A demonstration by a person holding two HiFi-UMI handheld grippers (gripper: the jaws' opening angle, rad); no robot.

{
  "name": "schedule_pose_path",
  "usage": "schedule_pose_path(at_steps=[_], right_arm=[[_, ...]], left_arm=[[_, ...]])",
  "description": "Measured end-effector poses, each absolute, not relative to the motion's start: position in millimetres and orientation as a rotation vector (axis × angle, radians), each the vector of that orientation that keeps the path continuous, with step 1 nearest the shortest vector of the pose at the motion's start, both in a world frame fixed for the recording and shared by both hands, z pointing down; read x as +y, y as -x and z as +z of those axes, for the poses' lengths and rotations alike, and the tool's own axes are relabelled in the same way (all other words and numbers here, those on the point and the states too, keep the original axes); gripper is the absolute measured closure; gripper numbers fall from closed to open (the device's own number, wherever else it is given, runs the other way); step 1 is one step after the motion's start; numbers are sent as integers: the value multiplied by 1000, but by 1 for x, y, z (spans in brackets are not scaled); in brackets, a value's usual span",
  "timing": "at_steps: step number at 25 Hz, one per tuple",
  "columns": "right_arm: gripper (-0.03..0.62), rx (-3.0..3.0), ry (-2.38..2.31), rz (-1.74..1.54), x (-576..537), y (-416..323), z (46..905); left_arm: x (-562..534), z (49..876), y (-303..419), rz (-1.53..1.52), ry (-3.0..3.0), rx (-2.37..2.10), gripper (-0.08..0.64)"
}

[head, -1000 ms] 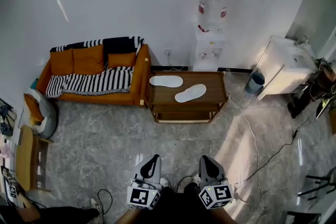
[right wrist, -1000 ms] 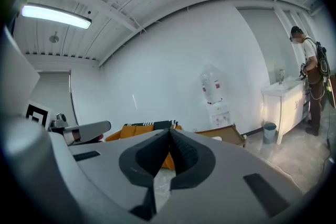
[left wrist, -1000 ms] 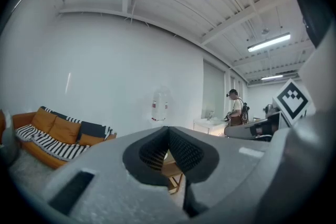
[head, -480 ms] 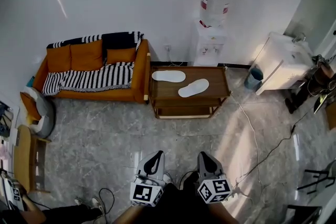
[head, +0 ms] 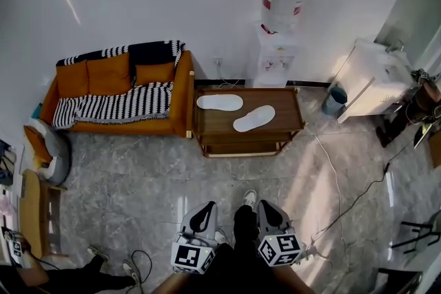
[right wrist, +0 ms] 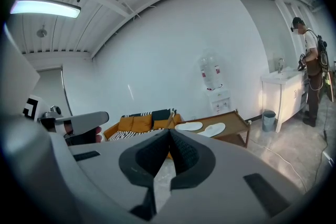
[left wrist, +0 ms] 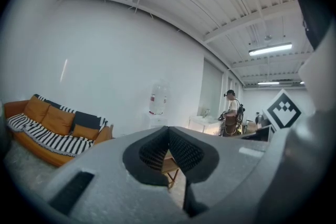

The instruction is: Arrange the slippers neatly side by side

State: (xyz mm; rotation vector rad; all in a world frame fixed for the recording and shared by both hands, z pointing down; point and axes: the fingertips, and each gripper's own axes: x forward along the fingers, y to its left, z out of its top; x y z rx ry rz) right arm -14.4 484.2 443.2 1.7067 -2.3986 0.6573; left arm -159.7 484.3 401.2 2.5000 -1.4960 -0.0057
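Note:
Two white slippers lie on the low wooden table (head: 284, 115) across the room. The left slipper (head: 220, 102) lies crosswise; the right slipper (head: 253, 118) sits at an angle to it, a small gap apart. Both grippers are held low at the near edge of the head view, far from the table. My left gripper (head: 203, 211) and right gripper (head: 266, 208) are both shut with nothing in them. In the right gripper view the slippers (right wrist: 189, 126) (right wrist: 212, 129) show beyond the shut jaws (right wrist: 169, 135). The left gripper (left wrist: 168, 132) shows only closed pads.
An orange sofa (head: 117, 96) with a striped throw stands left of the table. A water dispenser (head: 278, 38) is behind it, a white cabinet (head: 372, 82) and a bin (head: 333, 102) to the right. A cable (head: 335, 182) crosses the floor. A person (right wrist: 310, 65) stands by the cabinet.
The person's leg and white shoe have stepped forward between the two grippers. Both grippers have sunk slightly in the view, and the table has shifted a little.

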Motion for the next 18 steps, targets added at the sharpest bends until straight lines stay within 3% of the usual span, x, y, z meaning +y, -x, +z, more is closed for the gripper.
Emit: schedule_pose_path(at_steps=[18], right_arm=[[583, -2402, -1572, 725, 259, -56, 469]], left_arm=[[268, 409, 82, 106, -2428, -1570, 548]])
